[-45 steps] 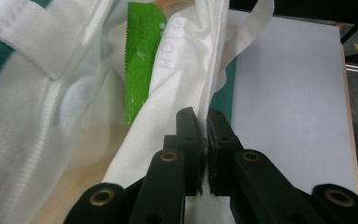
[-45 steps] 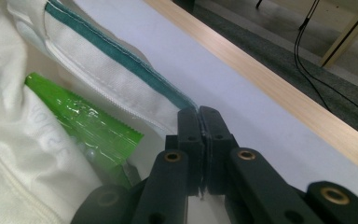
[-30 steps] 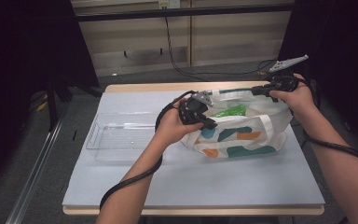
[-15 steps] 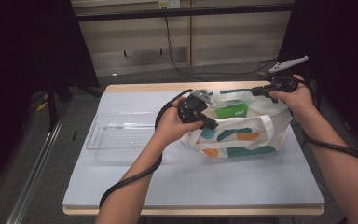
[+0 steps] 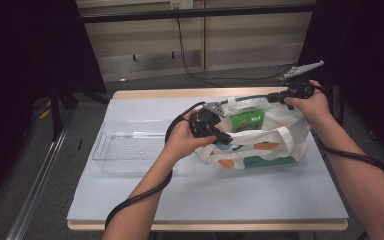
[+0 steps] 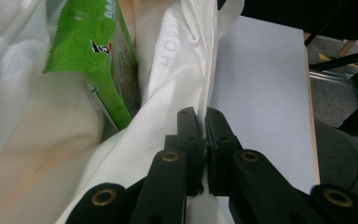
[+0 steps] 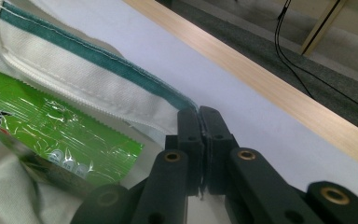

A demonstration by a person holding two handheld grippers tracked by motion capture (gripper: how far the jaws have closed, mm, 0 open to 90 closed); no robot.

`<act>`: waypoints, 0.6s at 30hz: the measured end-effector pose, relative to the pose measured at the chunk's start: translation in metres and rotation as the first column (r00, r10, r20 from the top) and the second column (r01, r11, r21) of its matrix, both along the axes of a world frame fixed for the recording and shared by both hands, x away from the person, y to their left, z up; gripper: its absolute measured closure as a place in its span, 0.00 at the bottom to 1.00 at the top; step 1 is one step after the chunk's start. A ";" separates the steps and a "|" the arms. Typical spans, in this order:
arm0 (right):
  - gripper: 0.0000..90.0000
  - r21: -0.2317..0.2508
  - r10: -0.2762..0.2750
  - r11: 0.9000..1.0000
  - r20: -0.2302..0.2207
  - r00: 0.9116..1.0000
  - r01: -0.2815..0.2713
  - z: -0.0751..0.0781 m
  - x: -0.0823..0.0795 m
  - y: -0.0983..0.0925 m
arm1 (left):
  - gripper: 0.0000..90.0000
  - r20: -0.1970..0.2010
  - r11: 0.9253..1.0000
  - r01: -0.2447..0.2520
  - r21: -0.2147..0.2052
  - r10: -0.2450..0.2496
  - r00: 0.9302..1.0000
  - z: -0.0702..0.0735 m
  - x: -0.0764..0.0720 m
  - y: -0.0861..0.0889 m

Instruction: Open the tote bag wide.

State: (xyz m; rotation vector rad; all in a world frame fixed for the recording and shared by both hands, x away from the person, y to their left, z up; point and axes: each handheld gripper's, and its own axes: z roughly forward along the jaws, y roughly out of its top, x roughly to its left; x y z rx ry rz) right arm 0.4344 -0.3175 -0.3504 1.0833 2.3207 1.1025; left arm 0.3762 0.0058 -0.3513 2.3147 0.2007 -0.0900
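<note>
High view: my left gripper (image 5: 219, 134) is clamped on the near rim of the white tote bag (image 5: 260, 145), which sits on the grey-topped table (image 5: 205, 200), right of centre; my right gripper (image 5: 279, 97) is pinched on the bag's far rim, toward the table's back-right corner. Bag mouth is held apart btwn the two grips. Green packet (image 5: 246, 120) stands inside the bag, visible thru the opening. Bag's outer face has orange + teal patches. Clear plastic tray (image 5: 130, 145) lies on the table to the left of the bag, just beside my left hand (image 5: 182, 141), apart from the bag. Left gripper view: jaws are together w/ a fold of white bag fabric (image 6: 177, 84) caught btwn them; the green packet (image 6: 98, 51) is up-left of the tips, tucked against the bag wall; bare table top beyond the fabric on the right. Right gripper view: jaws together on the bag's edge where the teal trim (image 7: 98, 58) ends; green packet (image 7: 60, 135) lies just left of the jaws, inside the bag; wooden table edge (image 7: 270, 88) runs diagonally behind.
</note>
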 end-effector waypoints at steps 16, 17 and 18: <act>0.98 -0.004 -0.008 1.000 -0.014 1.000 0.008 -0.007 0.006 0.004 | 0.96 -0.035 1.000 -0.013 -0.011 0.013 0.999 -0.011 0.000 0.003; 0.98 0.000 -0.012 1.000 -0.014 1.000 0.012 -0.007 0.006 0.004 | 0.96 -0.035 1.000 -0.013 -0.011 0.013 0.999 -0.011 0.000 0.003; 0.98 0.000 -0.012 1.000 -0.014 1.000 0.012 -0.007 0.006 0.004 | 0.96 -0.036 1.000 -0.017 -0.011 0.017 0.999 -0.012 0.000 0.002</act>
